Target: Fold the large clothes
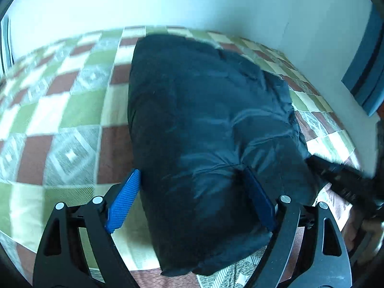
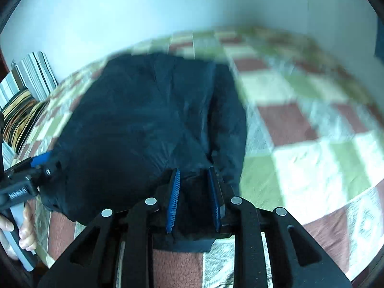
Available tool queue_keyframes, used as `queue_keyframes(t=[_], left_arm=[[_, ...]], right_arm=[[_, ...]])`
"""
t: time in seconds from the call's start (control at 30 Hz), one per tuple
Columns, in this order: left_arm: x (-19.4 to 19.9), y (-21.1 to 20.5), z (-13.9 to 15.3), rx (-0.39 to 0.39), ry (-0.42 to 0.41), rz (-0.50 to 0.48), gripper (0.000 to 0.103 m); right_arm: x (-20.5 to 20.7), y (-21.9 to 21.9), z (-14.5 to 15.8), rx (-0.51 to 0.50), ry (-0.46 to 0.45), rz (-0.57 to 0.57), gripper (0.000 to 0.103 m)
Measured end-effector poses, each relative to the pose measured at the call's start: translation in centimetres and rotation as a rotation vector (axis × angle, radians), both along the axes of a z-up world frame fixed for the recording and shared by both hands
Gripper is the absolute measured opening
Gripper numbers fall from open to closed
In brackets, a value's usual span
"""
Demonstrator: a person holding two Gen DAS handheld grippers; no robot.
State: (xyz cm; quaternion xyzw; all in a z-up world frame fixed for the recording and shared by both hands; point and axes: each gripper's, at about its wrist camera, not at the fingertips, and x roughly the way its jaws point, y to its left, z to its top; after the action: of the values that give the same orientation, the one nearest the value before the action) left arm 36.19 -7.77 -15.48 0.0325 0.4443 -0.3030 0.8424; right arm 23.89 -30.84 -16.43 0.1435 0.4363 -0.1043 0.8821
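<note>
Dark navy padded garment (image 1: pixel 206 144), folded into a bulky bundle, is lying on the green, cream and maroon checked bedspread (image 1: pixel 67 124), its long axis running from the near edge toward the far wall. Both grippers are working at its near end. Left gripper (image 1: pixel 192 201), jaws wide, is straddling the bundle's near-left corner, whether pressing it is unclear. Right gripper (image 2: pixel 194 199), jaws narrow, is bracketing a near-edge fold; grip uncertain.

Soft, cool daylight washes my two fisheye views, glaring off the pale wall (image 1: pixel 192 2) at the top, while motion blur smears the checked bedspread (image 2: pixel 300 110), the edges curve into black corners, and the dark jacket (image 1: pixel 204 132) shows only faint sheen.
</note>
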Motion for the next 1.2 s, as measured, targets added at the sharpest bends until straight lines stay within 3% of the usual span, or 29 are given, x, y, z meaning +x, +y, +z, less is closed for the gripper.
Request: queue_keyframes(t=[0.27,0.63,0.77,0.87,0.93,1.07,1.2], left_arm=[[0.3,-0.9,-2.4,0.053,-0.001,-0.015,0.089],[0.4,-0.7,-2.9,0.043,0.006,-0.002,0.09],[0.3,0.3,-1.9,-0.004,0.032,0.019,0.088],[-0.1,1.0,0.1,-0.017,0.007,0.041,0.087],[-0.1,1.6,2.0,-0.035,-0.041,0.055,0.087],[2.2,1.9,4.6,-0.038,-0.104,0.076,0.087],[6.1,0.5,4.7,-0.014,-0.096,0.103,0.087]], right_arm=[[0.5,0.0,-2.9,0.014,0.016,-0.02,0.023],[0.3,0.2,-2.7,0.013,0.012,-0.036,0.024],[-0.1,0.5,-1.4,-0.018,-0.009,-0.043,0.026],[-0.5,1.1,0.2,-0.052,-0.026,-0.045,0.035],[-0.7,1.0,2.2,-0.06,-0.067,-0.05,0.047],[1.0,0.5,5.9,-0.08,-0.14,-0.049,0.048],[4.7,-0.6,7.7,-0.074,-0.169,-0.033,0.048]])
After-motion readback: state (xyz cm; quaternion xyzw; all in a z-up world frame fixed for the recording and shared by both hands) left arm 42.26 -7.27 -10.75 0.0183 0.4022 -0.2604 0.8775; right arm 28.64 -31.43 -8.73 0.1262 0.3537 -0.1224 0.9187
